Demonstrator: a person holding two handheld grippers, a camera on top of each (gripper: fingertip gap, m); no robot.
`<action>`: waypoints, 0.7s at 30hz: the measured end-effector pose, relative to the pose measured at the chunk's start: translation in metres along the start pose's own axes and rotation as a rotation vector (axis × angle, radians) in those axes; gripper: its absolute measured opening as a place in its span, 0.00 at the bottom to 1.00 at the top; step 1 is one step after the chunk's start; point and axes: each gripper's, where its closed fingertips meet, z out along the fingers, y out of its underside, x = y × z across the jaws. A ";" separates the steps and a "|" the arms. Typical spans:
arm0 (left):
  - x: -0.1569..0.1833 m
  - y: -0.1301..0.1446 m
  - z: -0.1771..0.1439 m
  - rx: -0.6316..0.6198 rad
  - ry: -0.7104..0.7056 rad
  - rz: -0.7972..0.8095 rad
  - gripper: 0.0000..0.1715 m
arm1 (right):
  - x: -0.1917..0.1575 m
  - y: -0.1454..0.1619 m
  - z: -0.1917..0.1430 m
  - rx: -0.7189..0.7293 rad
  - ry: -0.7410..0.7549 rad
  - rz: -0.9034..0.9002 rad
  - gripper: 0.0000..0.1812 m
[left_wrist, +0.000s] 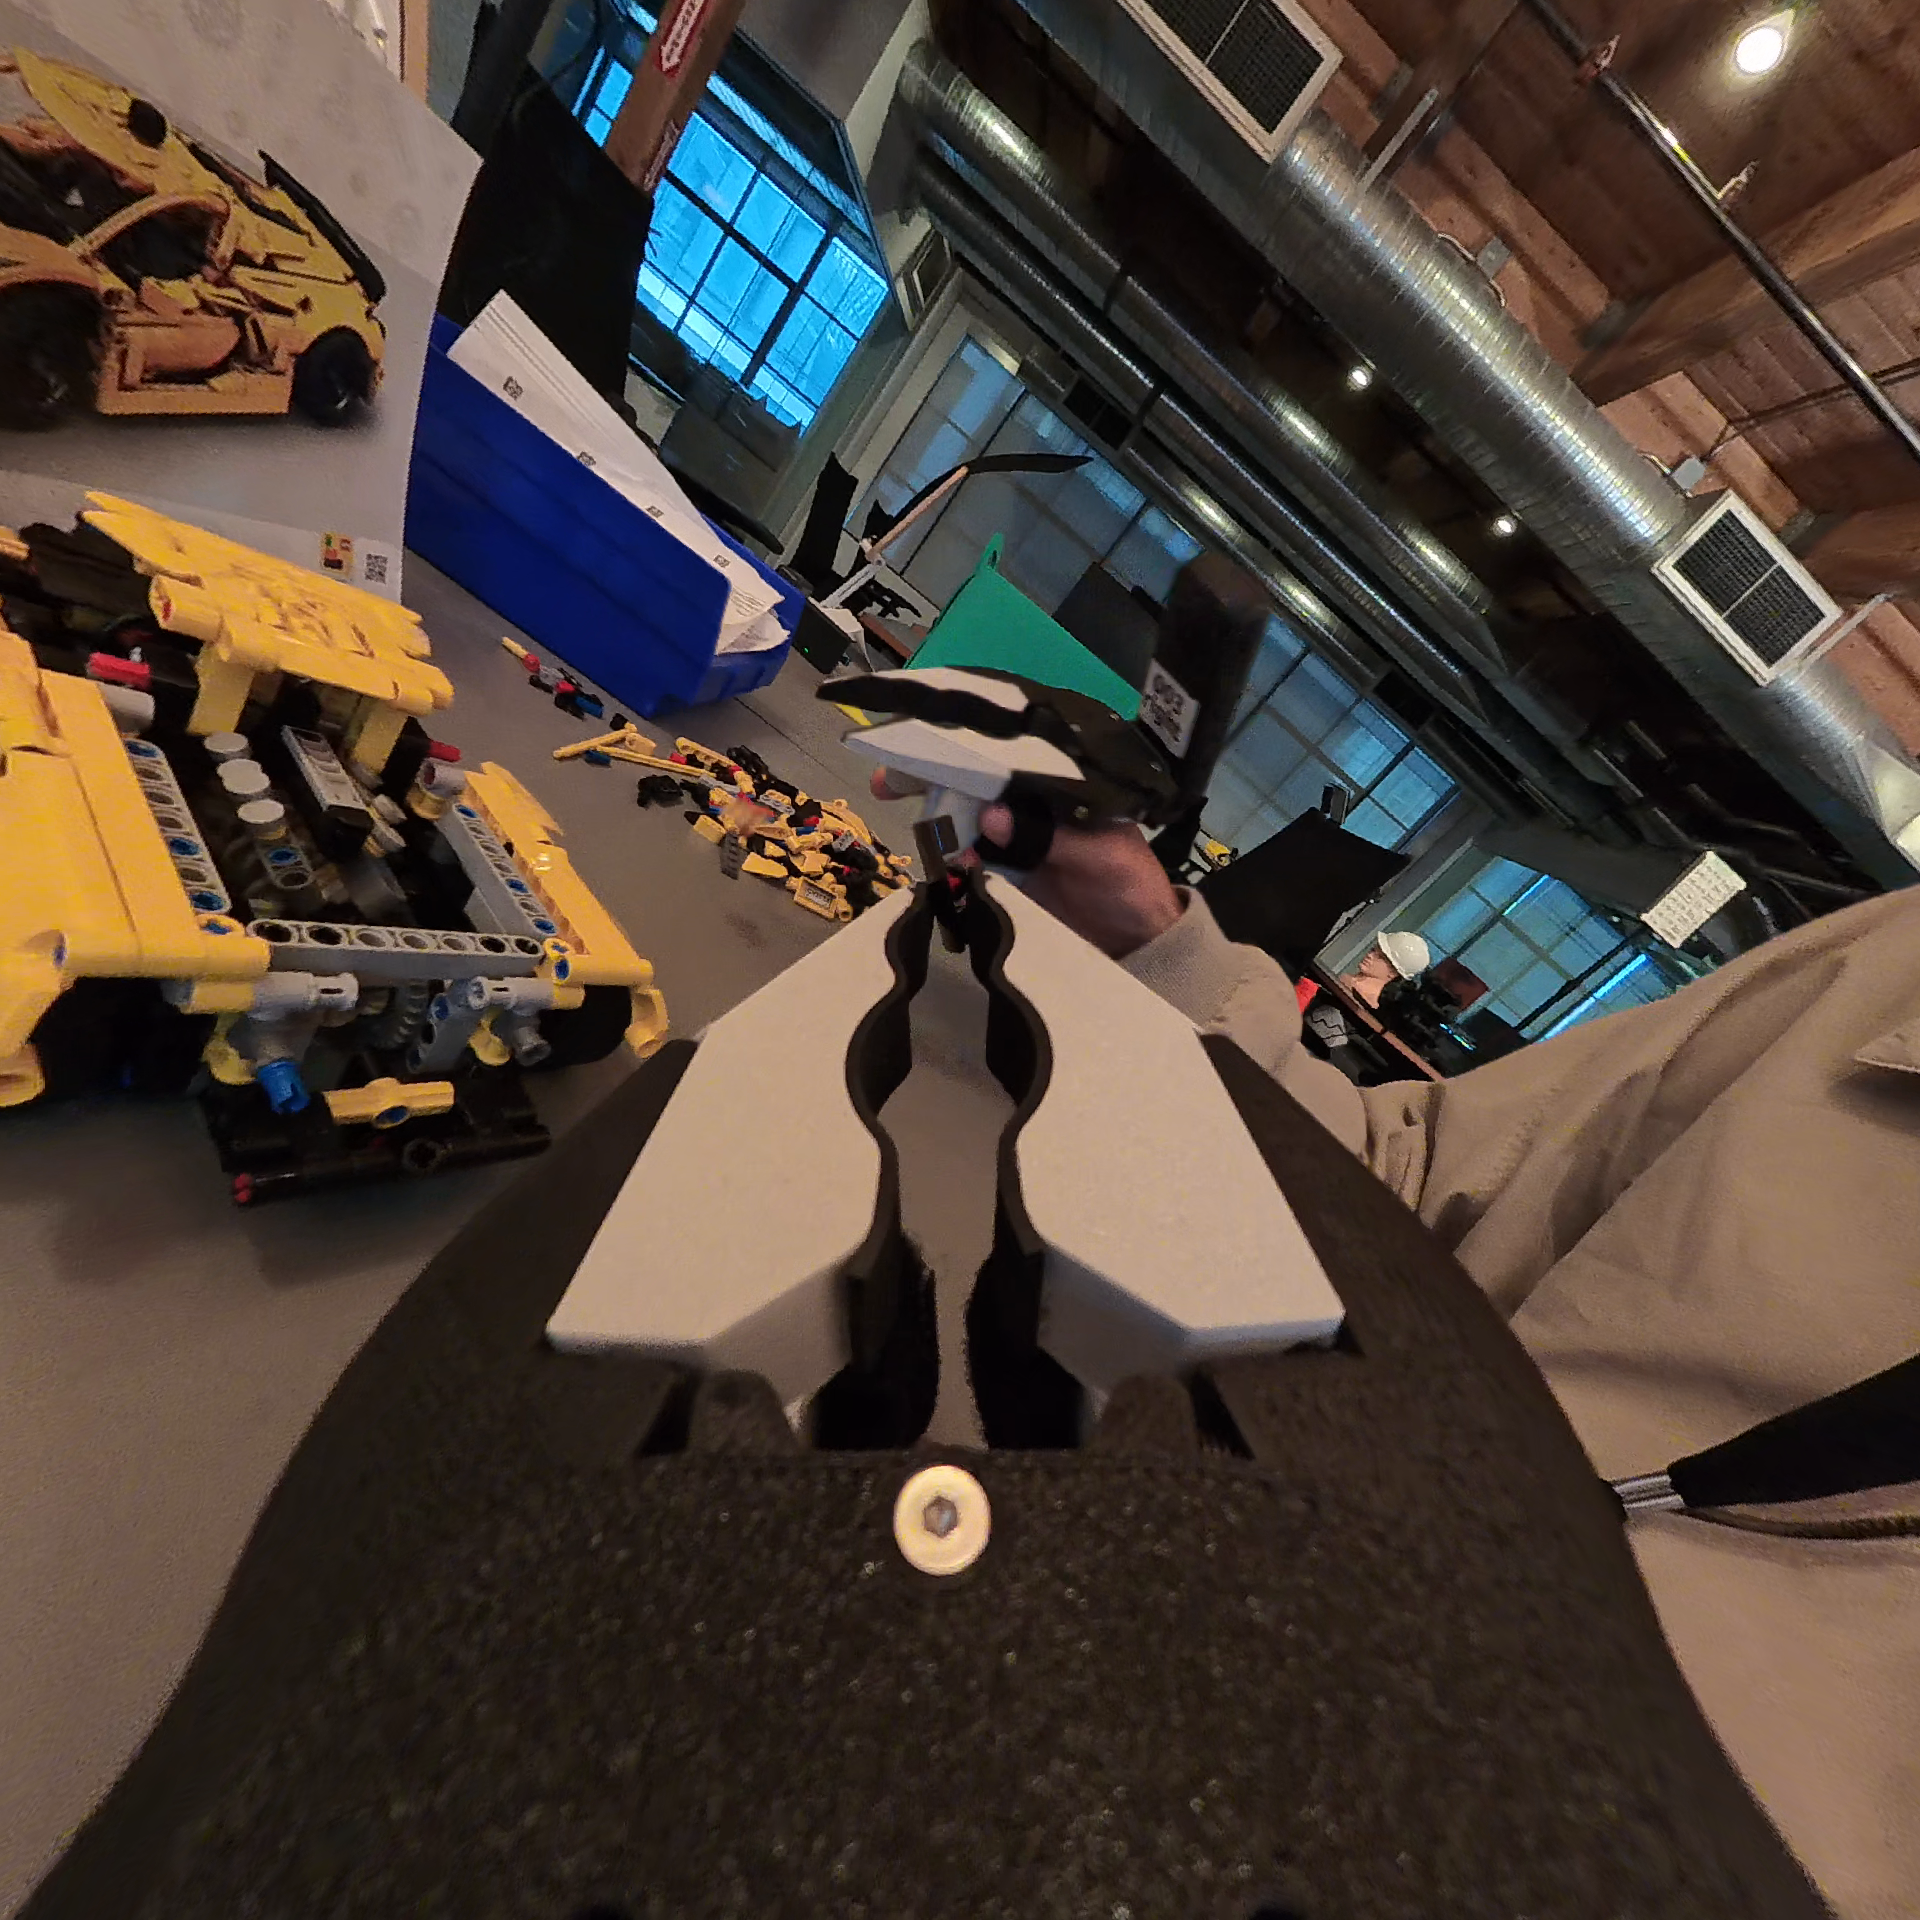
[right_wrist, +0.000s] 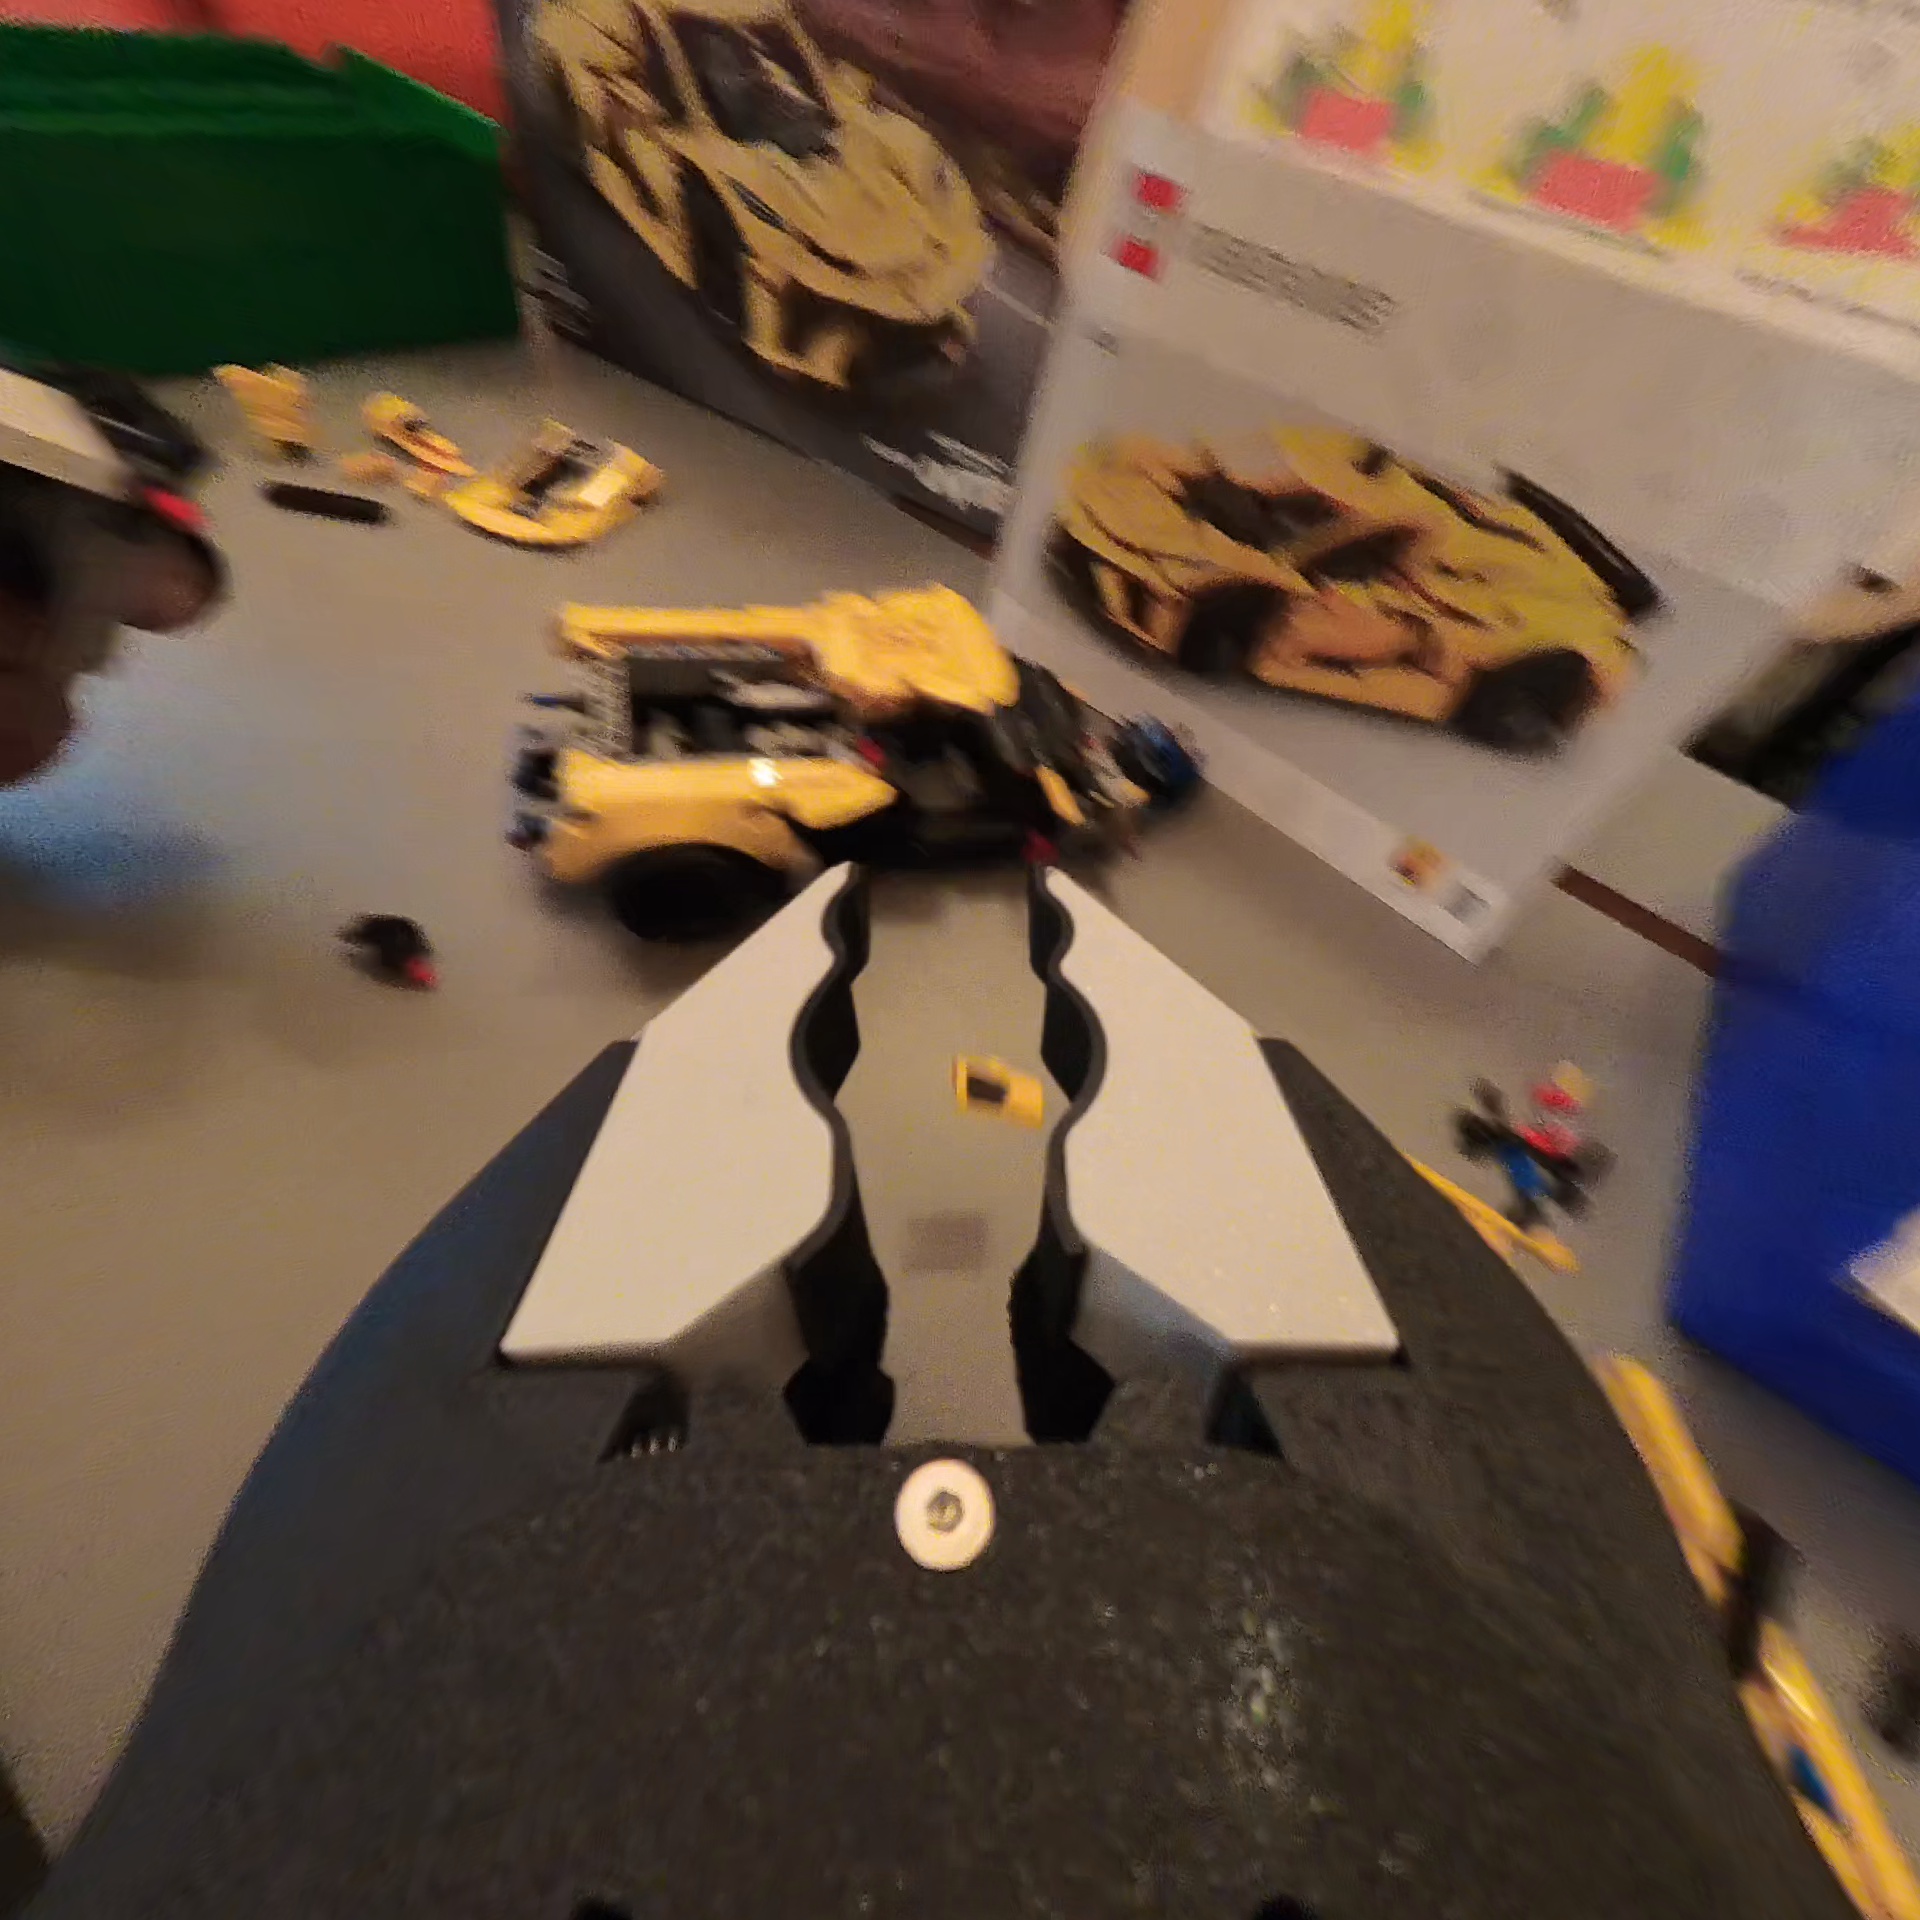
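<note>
Left wrist view: the left tool (left_wrist: 948, 914) is raised above the grey surface (left_wrist: 260, 1351), its jaws nearly closed on a small black-and-red brick piece (left_wrist: 951, 902) pinched at the very tips. A steady, light squeeze seems wise, since so little of the piece is gripped. Just beyond it is the right tool (left_wrist: 971, 727) in a person's hand (left_wrist: 1091, 883). To the left stands a half-built yellow brick car (left_wrist: 312, 883), with a pile of loose bricks (left_wrist: 790, 821) and a blue bin (left_wrist: 582, 561) farther off.

Right wrist view: blurred. The right tool (right_wrist: 948, 883) is partly open and holds nothing. A small yellow brick (right_wrist: 997, 1089) lies on the surface beneath the gap between the jaws; the car (right_wrist: 810, 748) is ahead, with the set's boxes (right_wrist: 1299, 468) behind.
</note>
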 end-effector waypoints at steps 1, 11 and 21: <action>-0.001 0.001 0.000 -0.009 -0.002 -0.009 0.03 | -0.025 -0.008 0.011 0.023 -0.046 -0.011 0.18; -0.027 0.038 0.002 -0.221 -0.163 -0.008 0.03 | -0.147 0.006 0.059 -0.141 -0.139 -0.343 0.12; -0.035 0.056 0.004 -0.332 -0.226 0.085 0.03 | -0.154 0.016 0.060 -0.185 -0.141 -0.438 0.05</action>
